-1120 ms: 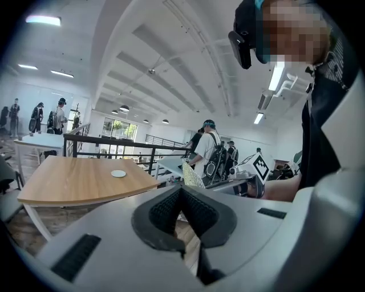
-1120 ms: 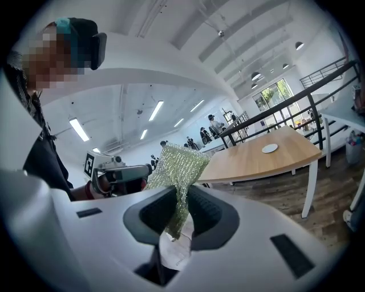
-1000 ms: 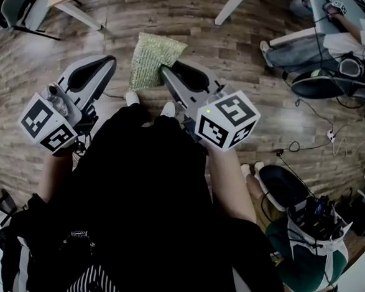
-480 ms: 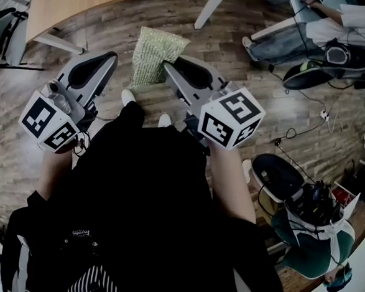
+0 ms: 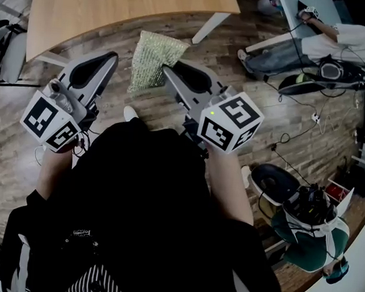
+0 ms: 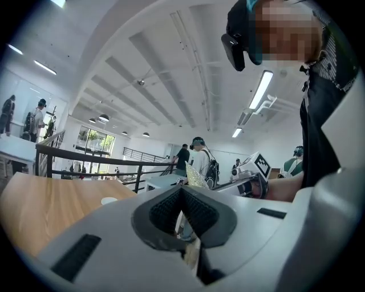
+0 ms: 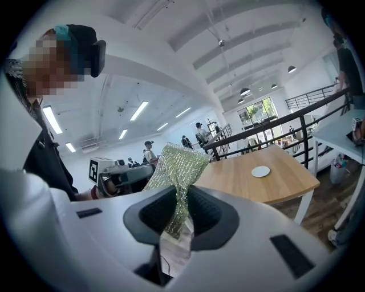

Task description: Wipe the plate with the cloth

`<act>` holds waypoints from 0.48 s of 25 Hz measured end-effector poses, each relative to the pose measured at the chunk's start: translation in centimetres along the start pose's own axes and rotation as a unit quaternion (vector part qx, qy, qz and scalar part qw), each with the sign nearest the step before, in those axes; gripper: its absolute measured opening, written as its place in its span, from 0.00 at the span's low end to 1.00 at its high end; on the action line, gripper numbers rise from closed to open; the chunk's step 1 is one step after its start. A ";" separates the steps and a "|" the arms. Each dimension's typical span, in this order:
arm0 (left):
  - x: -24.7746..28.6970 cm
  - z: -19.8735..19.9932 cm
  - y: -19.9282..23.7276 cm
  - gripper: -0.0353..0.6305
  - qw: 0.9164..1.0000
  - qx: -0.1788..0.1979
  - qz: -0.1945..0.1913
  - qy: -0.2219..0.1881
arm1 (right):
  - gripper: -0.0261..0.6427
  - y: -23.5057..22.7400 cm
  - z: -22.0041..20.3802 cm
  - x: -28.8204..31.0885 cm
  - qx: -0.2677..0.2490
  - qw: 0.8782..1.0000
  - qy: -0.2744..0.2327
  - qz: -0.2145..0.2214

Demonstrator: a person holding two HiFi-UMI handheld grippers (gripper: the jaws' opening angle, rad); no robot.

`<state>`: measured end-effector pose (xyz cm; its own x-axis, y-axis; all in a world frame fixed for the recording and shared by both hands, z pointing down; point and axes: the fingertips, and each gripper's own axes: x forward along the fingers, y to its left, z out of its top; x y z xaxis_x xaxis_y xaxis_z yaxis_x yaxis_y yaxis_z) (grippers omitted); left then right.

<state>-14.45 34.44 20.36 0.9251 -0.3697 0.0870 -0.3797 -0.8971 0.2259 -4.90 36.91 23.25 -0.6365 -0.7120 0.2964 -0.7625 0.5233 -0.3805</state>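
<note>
My right gripper [image 5: 165, 70] is shut on a green speckled cloth [image 5: 152, 58], which hangs from its tips above the wooden floor. In the right gripper view the cloth [image 7: 178, 170] stands pinched between the dark pads [image 7: 206, 210]. A small white plate [image 7: 260, 171] lies on a wooden table [image 7: 285, 183] ahead and to the right. My left gripper [image 5: 106, 58] is held level beside the right one, shut with nothing in it. In the left gripper view its tips [image 6: 181, 190] meet, and the plate [image 6: 108, 201] shows small on the table [image 6: 51, 199].
The table's curved edge [image 5: 129, 10] runs along the top of the head view, with white legs [image 5: 206, 26] below it. A seated person [image 5: 321, 33] and cables are at the upper right, and another person [image 5: 307, 238] sits at the lower right. Railings stand behind the table [image 7: 268, 128].
The table has slid further into the head view from the top as the person walks toward it. Both grippers keep their pose, and the cloth stays held.
</note>
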 end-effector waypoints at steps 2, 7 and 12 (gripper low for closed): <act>-0.5 0.1 1.2 0.04 1.000 0.003 -0.003 -0.002 | 0.13 0.4 0.3 1.6 -0.004 1.000 0.006 0.000; -2.8 -0.4 4.4 0.04 1.000 0.005 0.014 -0.007 | 0.13 1.5 0.8 5.5 -0.020 1.000 0.015 0.003; -4.7 -0.5 6.8 0.04 0.999 -0.008 0.045 -0.010 | 0.13 2.4 1.6 8.1 -0.033 0.999 0.027 0.028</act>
<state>-21.36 30.26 22.00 0.8866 -0.4540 0.0882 -0.4615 -0.8557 0.2340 -11.69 31.65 23.34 -0.6820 -0.6556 0.3242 -0.7307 0.5920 -0.3401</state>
